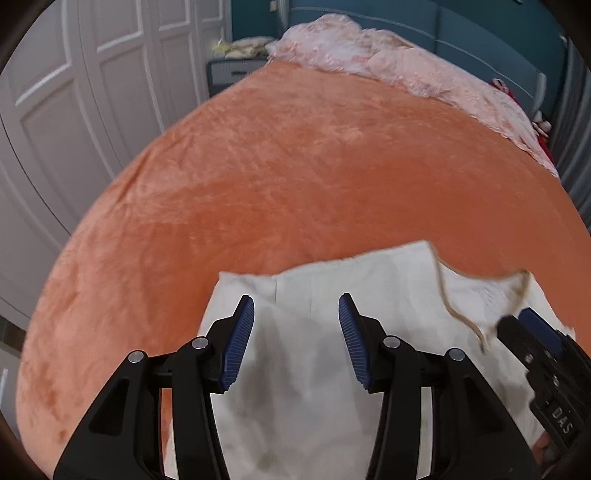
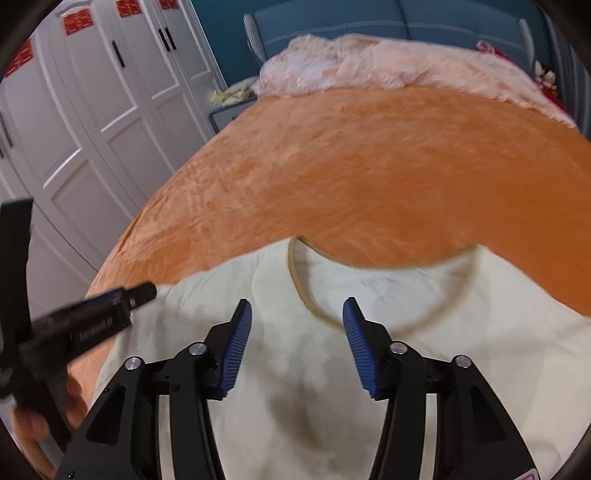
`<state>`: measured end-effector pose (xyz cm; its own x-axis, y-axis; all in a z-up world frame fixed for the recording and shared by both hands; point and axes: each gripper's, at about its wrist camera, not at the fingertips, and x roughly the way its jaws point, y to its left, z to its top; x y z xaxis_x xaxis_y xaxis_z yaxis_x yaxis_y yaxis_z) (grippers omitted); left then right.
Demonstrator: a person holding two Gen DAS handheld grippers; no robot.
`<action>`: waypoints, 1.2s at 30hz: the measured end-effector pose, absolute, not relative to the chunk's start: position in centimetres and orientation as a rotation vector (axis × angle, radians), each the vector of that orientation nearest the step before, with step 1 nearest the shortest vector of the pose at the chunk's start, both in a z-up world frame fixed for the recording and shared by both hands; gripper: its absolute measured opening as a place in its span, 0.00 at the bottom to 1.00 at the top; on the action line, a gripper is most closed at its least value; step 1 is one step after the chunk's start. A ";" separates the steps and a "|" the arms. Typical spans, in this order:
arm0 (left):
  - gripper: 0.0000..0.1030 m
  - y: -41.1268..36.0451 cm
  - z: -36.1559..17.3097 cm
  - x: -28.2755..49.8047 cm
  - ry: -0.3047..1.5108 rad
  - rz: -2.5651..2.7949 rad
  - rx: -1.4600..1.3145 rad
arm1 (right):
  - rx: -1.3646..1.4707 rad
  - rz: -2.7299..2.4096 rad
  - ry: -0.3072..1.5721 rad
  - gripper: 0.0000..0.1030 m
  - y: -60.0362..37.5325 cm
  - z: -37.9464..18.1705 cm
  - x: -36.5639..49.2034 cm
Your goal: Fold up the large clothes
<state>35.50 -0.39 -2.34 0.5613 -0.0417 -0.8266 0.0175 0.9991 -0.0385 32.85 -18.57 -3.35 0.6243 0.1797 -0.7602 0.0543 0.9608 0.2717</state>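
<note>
A cream T-shirt (image 1: 314,369) with a tan-trimmed neckline (image 1: 461,317) lies on the orange blanket at the near edge of the bed. My left gripper (image 1: 296,314) is open and empty, hovering over the shirt's left shoulder area. The shirt (image 2: 443,350) also shows in the right wrist view, its neckline (image 2: 317,314) facing the far side. My right gripper (image 2: 297,317) is open and empty above the collar's left side. The left gripper (image 2: 140,291) shows at the left of that view; the right gripper (image 1: 517,321) shows at the right edge of the left view.
The orange blanket (image 1: 295,166) covers the bed. A crumpled pink cover (image 1: 369,55) lies at the head end against a blue headboard (image 2: 406,22). White wardrobe doors (image 2: 92,110) stand to the left. A nightstand (image 1: 232,74) sits by the bed's far left corner.
</note>
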 end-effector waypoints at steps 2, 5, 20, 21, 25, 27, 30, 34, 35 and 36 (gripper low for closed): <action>0.44 -0.4 -3.8 36.6 0.991 -0.024 -0.020 | 0.311 0.075 0.932 0.50 -18.5 -5.0 35.2; 0.44 -0.3 -6.5 37.8 1.017 0.001 -0.009 | 0.360 0.073 0.997 0.50 -18.4 -7.7 37.3; 0.50 -0.9 -9.2 36.7 0.887 0.040 0.056 | 0.206 0.038 1.002 0.00 -16.6 -10.9 37.4; 0.50 -1.0 -9.3 36.7 0.889 0.045 0.062 | 0.217 0.036 1.003 0.00 -16.9 -10.8 37.4; 0.52 -1.3 -9.0 36.9 0.909 0.064 0.101 | 0.275 -0.065 0.929 0.06 -19.8 -8.3 34.9; 0.52 -1.6 -8.1 36.7 0.920 0.068 0.118 | 0.345 -0.091 0.864 0.07 -23.1 -6.3 32.1; 0.52 -2.3 -5.1 34.8 0.879 -0.004 0.070 | 0.374 -0.155 0.820 0.11 -27.9 -4.6 28.6; 0.62 -6.8 -1.7 33.6 0.874 -0.156 0.008 | 0.434 -0.275 0.838 0.15 -34.7 -5.2 26.4; 0.70 -8.4 -1.3 33.5 0.881 -0.200 -0.004 | 0.461 -0.288 0.842 0.15 -35.7 -5.5 26.3; 0.73 -10.0 -1.0 33.5 0.887 -0.242 -0.015 | 0.496 -0.306 0.853 0.15 -37.0 -6.1 26.3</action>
<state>33.48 -9.99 -0.98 0.6065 -0.2150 -0.7655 0.2029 0.9727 -0.1125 26.34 -37.00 -6.05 0.6246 -0.0607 -0.7786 0.4476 0.8448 0.2932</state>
